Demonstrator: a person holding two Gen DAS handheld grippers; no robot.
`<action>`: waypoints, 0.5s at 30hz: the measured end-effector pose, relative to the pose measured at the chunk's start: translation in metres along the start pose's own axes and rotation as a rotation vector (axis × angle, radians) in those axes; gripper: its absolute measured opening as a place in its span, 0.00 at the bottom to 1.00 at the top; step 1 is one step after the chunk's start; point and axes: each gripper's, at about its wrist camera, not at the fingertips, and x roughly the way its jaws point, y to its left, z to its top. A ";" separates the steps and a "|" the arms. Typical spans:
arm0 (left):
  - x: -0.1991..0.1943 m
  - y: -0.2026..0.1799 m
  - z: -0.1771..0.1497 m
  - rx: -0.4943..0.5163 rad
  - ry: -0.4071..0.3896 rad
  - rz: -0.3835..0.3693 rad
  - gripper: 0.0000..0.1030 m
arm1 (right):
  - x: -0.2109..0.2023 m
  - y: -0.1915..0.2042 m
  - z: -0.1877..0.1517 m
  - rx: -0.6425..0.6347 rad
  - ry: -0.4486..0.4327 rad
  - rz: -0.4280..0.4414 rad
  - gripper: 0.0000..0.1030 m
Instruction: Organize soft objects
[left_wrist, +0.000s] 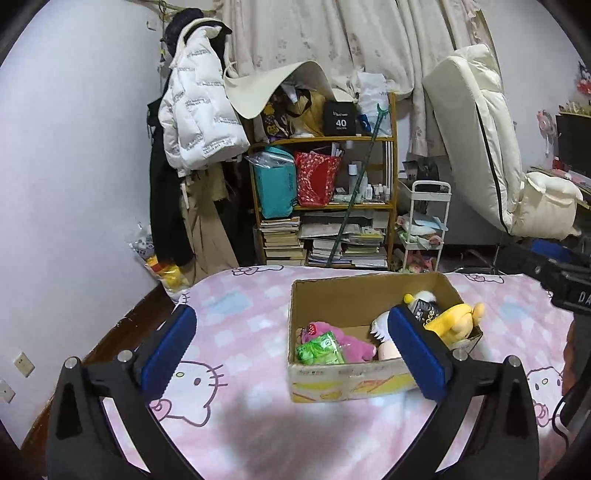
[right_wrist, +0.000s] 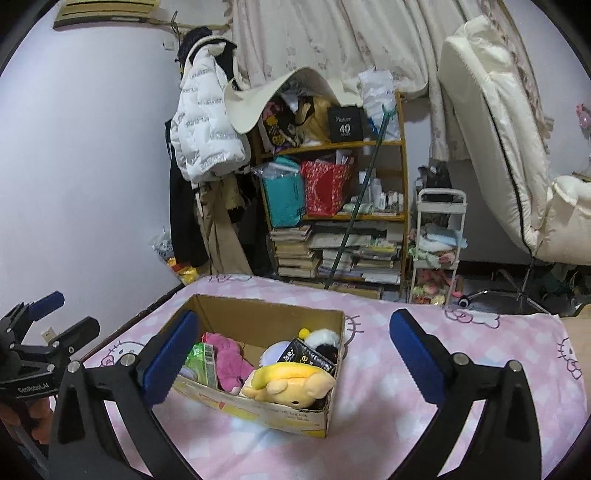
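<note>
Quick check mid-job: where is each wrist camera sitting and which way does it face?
Left wrist: above the pink bedsheet, facing the shelf wall; cardboard box lies ahead and right; its open left claw shows.
Right wrist: further right, same heading; box sits ahead and left; open right claw and the left claw show.
Shared: box, yellow plush, bookshelf.

Left wrist view: low over pink bedspread (left_wrist: 236, 332), facing shelf wall, cardboard box (left_wrist: 351, 384) close, right of centre. Right wrist view: same heading, box (right_wrist: 280, 413) left of centre. Shared: box, bedspread, bookshelf (left_wrist: 391, 206), curtain.
</note>
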 end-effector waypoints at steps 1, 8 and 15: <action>-0.004 0.000 -0.002 -0.003 -0.004 0.005 0.99 | -0.005 0.002 0.000 -0.006 -0.010 -0.001 1.00; -0.035 0.004 -0.011 -0.010 -0.062 0.059 0.99 | -0.028 0.011 -0.003 -0.031 -0.040 -0.006 1.00; -0.056 0.007 -0.018 0.016 -0.076 0.091 0.99 | -0.039 0.010 -0.015 -0.032 -0.037 -0.018 1.00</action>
